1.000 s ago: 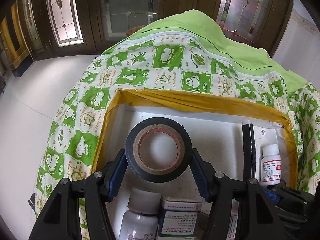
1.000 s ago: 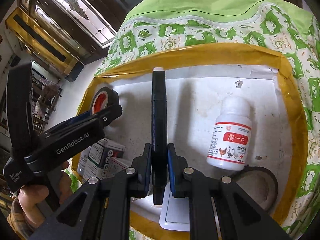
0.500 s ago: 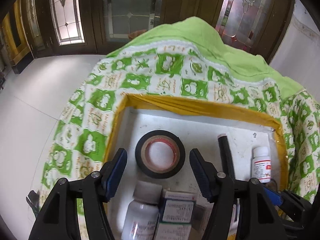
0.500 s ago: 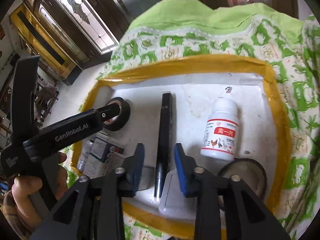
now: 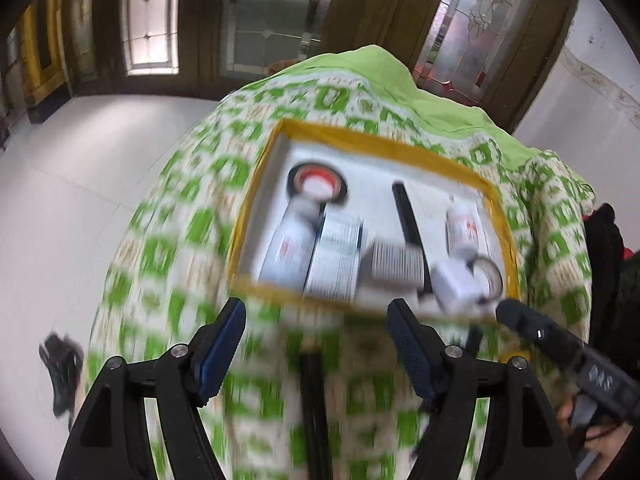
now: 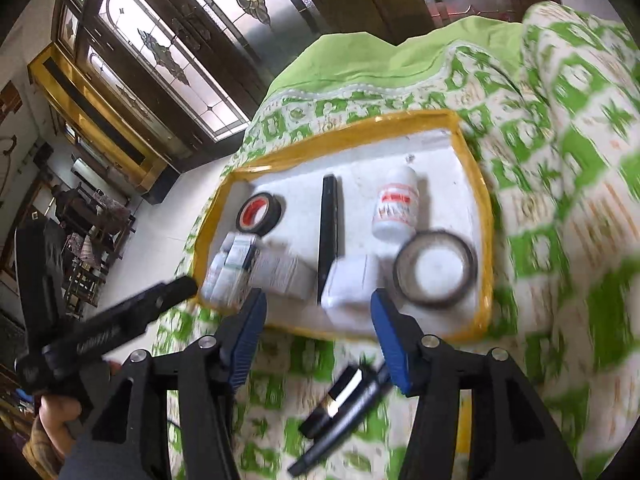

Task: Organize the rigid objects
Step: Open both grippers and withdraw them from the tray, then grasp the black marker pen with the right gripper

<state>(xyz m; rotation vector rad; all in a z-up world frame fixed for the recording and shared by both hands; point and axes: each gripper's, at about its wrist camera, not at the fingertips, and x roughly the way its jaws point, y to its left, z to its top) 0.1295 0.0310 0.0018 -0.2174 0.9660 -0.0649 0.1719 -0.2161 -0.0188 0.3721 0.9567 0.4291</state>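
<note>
The left gripper (image 5: 316,344) had nothing between its jaws, which were opening; the right gripper (image 6: 318,334) was opening too, empty; the tape roll (image 6: 259,213) and black pen (image 6: 329,224) lay in the yellow-edged tray (image 6: 472,172) on the green cloth (image 6: 560,152).

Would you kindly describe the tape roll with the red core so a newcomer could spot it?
Find the yellow-edged white tray on the green patterned cloth. The black tape roll lies flat in its far left corner. Its core is red, unlike the larger tape ring at the near right.
</note>
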